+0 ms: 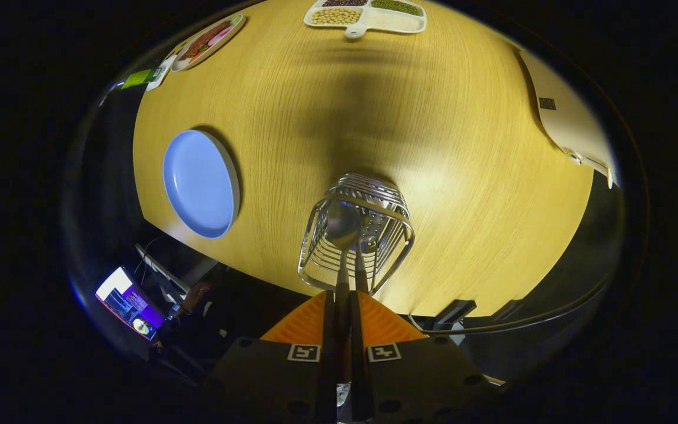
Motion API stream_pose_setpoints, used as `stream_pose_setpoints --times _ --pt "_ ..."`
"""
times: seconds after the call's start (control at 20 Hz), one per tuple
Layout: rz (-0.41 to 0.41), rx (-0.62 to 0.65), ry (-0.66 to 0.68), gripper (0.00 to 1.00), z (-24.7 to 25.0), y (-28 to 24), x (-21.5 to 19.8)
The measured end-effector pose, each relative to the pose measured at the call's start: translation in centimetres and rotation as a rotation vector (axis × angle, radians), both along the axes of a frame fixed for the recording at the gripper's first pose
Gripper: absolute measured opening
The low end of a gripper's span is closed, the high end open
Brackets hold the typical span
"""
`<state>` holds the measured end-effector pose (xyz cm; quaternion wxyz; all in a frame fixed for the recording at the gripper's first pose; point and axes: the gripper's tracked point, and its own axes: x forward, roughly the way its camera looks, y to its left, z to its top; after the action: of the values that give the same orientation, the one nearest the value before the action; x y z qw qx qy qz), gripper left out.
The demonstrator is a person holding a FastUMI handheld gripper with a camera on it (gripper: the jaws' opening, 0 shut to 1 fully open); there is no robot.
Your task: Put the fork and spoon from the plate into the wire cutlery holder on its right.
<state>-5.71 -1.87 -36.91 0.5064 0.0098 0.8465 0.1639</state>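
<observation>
— Where is the gripper [342,294] and how does it point?

— It hangs above the worktop [462,176], tipped steeply downward, so its two fingers reach forward and down from the gripper body.

— How do the jaws stand?

— Nearly closed — the two fingers [328,321] lie side by side with a slim gap between them. That gap is taken up by the handle of the spoon [343,227], and both fingers press on it from either side.

— So it has a grip?

— Yes, a pinch grip on the handle, low on the fingers' inner faces — the tips sit just at the rim of the wire cutlery holder [355,235].
</observation>
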Motion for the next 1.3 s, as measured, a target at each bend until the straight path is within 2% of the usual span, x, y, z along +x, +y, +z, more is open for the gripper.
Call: stream_pose_setpoints --times 0.2,0.3,0.35,0.45,0.8,0.9,1.05,1.3 --pt "-0.034 0.022 -0.091 0.44 -0.3 0.2 0.7" --pt "-0.077 0.042 -0.159 0.64 -0.2 0.4 1.4" --pt "-0.096 0.052 -0.198 0.85 0.0 0.5 1.7" --pt "-0.129 0.067 -0.289 0.98 0.3 0.6 2.4" --pt "-0.254 0.151 -0.681 1.00 3.6 0.4 5.9" --pt "-0.295 0.184 -0.821 0.99 5.8 0.2 7.4" --pt "-0.311 0.190 -1.022 0.99 9.6 -1.1 8.3" --pt "-0.377 0.178 -1.241 0.99 15.3 -2.8 7.9"
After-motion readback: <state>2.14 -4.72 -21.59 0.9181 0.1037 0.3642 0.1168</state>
